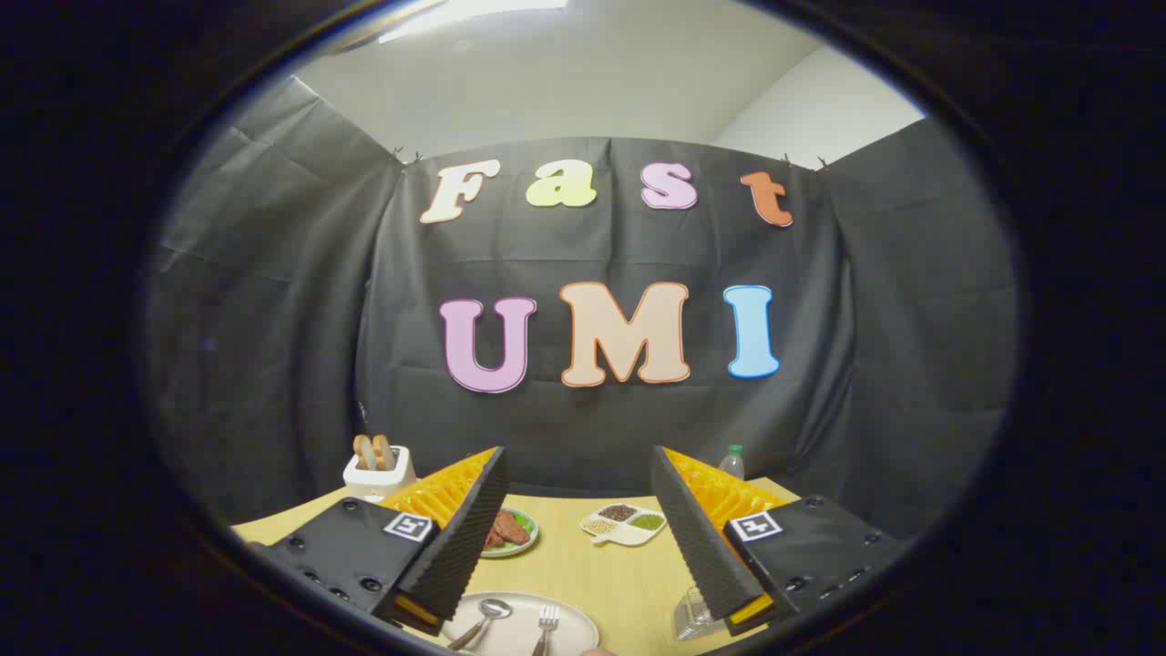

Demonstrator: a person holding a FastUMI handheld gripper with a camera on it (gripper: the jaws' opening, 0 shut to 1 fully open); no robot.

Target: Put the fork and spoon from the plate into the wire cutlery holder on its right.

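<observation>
A white plate (pixel 574 621) lies on the wooden table, low between my fingers and a little toward the left one. On it rest a spoon (pixel 487 615) and a fork (pixel 547 622), side by side, heads pointing away from me. The wire cutlery holder (pixel 692 618) stands right of the plate, partly hidden behind my right finger. My gripper (pixel 578 456) hangs above the table, open, with nothing between the fingers (pixel 460 538).
Farther back on the table (pixel 583 569) sit a small plate with meat and greens (pixel 510 530), a white divided dish of grains (pixel 624 524), a white toaster with bread slices (pixel 378 469) at the far left, and a bottle (pixel 731 462) at the far right.
</observation>
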